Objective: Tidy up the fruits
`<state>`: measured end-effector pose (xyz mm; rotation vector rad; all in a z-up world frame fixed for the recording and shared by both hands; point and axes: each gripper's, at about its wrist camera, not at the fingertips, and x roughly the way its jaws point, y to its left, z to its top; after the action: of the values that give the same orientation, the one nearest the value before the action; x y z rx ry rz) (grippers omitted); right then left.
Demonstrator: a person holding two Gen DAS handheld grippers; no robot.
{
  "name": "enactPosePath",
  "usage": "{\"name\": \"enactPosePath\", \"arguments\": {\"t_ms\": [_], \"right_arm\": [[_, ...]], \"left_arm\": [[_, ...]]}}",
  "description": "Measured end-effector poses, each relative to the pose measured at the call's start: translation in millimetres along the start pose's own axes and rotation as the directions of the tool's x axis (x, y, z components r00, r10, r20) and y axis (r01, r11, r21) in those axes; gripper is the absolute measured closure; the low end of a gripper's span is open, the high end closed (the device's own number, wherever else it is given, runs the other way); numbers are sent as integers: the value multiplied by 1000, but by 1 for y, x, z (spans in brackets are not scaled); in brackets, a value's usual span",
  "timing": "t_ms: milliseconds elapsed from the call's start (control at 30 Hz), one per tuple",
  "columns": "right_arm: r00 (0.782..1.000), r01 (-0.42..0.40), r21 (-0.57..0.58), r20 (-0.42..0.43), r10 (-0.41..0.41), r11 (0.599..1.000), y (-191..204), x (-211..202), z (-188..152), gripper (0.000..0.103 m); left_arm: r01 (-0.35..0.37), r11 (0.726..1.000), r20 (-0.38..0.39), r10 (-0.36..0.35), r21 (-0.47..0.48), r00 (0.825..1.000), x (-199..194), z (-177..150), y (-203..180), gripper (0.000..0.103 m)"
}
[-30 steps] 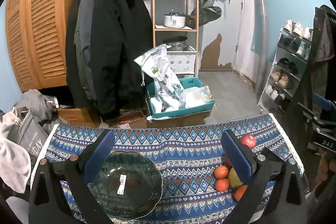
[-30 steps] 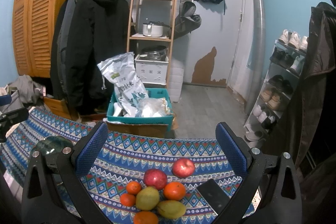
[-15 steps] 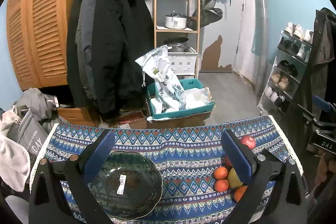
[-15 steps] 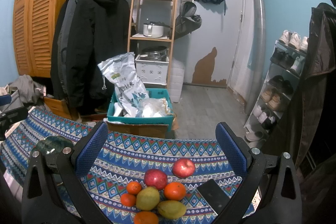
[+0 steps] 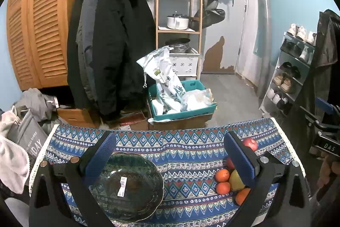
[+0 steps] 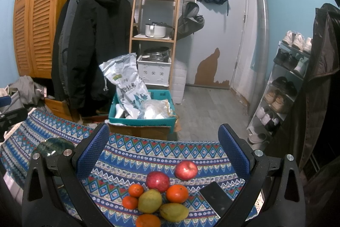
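Hovering over the patterned cloth on the bench [image 5: 191, 148], the left tool [image 5: 167, 154] gapes wide and empty above a scalloped dark-green glass bowl [image 5: 136, 201]. Only the right view shows the black phone [image 6: 216, 198] beside the clustered round fruits [image 6: 158, 193], under the right tool [image 6: 163, 152], equally spread, holding nothing.

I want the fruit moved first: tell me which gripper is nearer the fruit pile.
Right. The right gripper hangs open directly over the fruit pile; the left gripper hovers open over the green glass bowl, with the fruit off to its right.
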<state>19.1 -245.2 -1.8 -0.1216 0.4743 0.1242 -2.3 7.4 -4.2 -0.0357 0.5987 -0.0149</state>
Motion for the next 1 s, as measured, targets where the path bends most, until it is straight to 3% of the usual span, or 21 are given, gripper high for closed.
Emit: {"name": "enactPosePath", "arguments": {"t_ms": [1000], "right_arm": [[1000, 3, -1, 5, -3, 1000, 3, -2, 3, 3]], "left_arm": [[7, 1000, 7, -7, -9, 1000, -4, 1, 0, 1]]}}
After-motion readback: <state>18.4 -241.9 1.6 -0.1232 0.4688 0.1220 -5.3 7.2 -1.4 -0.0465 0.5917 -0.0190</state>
